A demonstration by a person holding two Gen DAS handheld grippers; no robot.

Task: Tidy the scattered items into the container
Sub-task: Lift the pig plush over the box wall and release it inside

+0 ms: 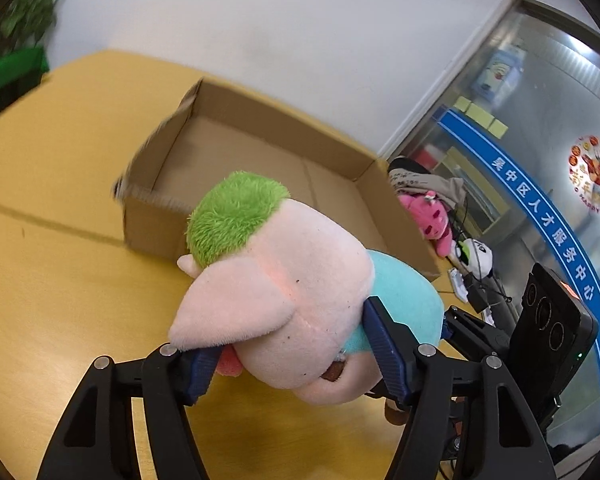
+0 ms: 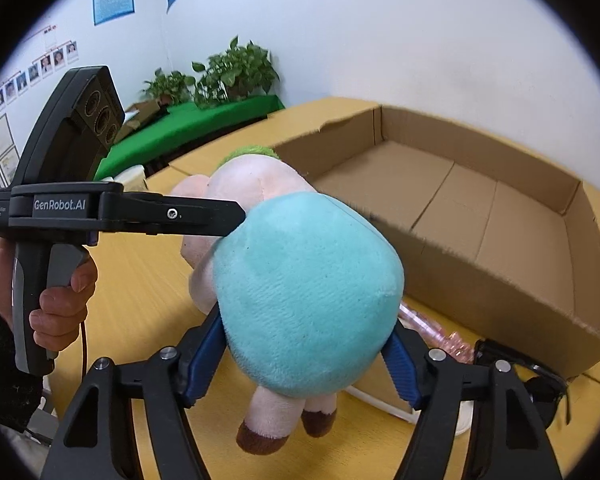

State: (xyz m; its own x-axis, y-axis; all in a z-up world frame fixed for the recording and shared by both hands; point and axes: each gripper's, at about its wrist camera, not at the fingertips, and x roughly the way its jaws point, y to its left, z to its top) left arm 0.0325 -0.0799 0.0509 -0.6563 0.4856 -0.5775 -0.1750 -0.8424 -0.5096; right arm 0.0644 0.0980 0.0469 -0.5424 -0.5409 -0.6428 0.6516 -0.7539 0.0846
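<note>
A big yellow wooden table (image 1: pixel 60 280) fills the room's near side. On it sits a wide, low cardboard box (image 2: pixel 480 216) with its top open and nothing seen inside. Just in front of the box is a plush pig (image 1: pixel 284 280) with a green tuft of hair, a pink head and a light blue body. Its brown feet hang down with the table seen beneath them. Two grippers hold it together. The left gripper (image 1: pixel 296 350) has its blue pads pressed on the pig's head and neck. The right gripper (image 2: pixel 304 354) squeezes the blue body from both sides. A hand (image 2: pixel 62 300) grips the left gripper's handle. A pink plush toy (image 1: pixel 434 220) lies past the box.
</note>
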